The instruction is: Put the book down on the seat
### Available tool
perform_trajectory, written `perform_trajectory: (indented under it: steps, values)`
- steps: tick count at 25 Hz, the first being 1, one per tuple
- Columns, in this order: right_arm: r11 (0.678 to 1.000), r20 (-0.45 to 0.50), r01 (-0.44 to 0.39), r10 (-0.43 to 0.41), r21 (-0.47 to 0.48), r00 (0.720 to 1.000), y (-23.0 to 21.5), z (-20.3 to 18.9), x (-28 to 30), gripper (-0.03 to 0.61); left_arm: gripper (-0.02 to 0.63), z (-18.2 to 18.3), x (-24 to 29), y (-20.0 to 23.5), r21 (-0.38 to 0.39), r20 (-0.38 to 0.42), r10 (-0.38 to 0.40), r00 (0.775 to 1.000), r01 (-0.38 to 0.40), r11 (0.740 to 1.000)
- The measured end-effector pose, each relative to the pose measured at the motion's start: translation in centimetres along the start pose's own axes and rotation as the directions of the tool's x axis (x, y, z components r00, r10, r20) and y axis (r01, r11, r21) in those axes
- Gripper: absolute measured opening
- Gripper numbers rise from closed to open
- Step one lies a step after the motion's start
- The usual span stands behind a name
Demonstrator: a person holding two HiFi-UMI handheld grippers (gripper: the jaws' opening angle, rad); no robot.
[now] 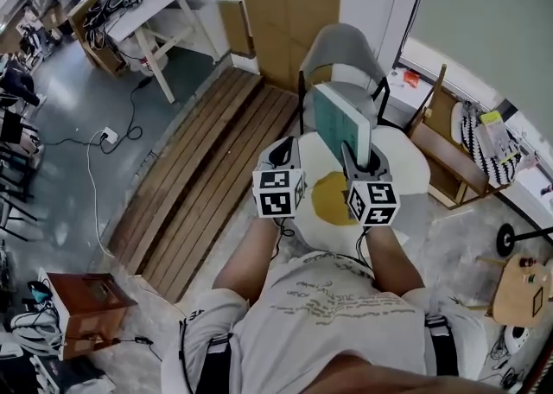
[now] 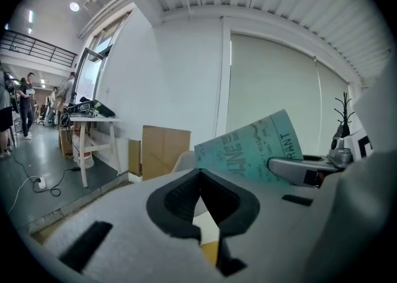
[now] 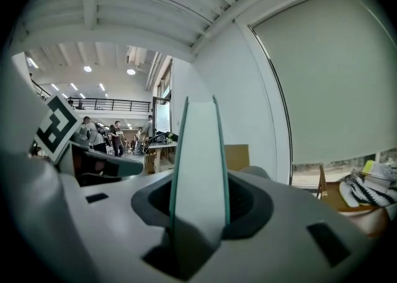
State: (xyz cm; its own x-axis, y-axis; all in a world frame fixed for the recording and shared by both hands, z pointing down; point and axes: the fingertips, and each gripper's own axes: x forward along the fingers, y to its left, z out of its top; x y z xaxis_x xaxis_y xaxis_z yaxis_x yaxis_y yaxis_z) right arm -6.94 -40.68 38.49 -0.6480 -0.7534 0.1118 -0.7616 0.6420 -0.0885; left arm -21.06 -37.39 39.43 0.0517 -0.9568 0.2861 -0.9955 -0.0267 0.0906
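My right gripper (image 1: pixel 356 155) clamps the teal paperback book (image 1: pixel 339 124) upright over the white, yellow-centred seat cushion (image 1: pixel 408 172); my left gripper (image 1: pixel 281 149) has its jaws together, empty.

Held forward side by side, the left tool (image 1: pixel 283 145) is closed empty; the right tool (image 1: pixel 358 155) clamps the book (image 1: pixel 340 120).
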Motion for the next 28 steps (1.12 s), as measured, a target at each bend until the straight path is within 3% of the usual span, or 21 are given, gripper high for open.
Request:
perform_trajectory:
  steps: [5,10,19,28]
  values:
    - [1.000,-0.038,-0.009,0.009,0.009,0.999,-5.6,-0.7,0.9,0.169,0.020,0.2,3.3,-2.6,-0.017,-0.015,0.043,0.999,-0.044,0.999]
    - [0.999,-0.096,-0.039,0.038,-0.009,0.995,-9.0,-2.8,1.8,0.169,0.020,-2.1,5.7,-4.2,-0.056,-0.061,0.086,0.994,-0.089,0.994]
    - [0.991,-0.240,-0.111,0.089,-0.079,0.967,-12.3,-9.5,2.9,0.169,0.020,-9.9,8.1,-6.3,-0.141,-0.215,0.129,0.968,-0.162,0.977]
    - [0.972,-0.383,-0.154,0.077,-0.176,0.921,-15.4,-18.7,3.3,0.169,0.020,-18.3,9.4,-7.8,-0.187,-0.338,0.129,0.932,-0.201,0.962]
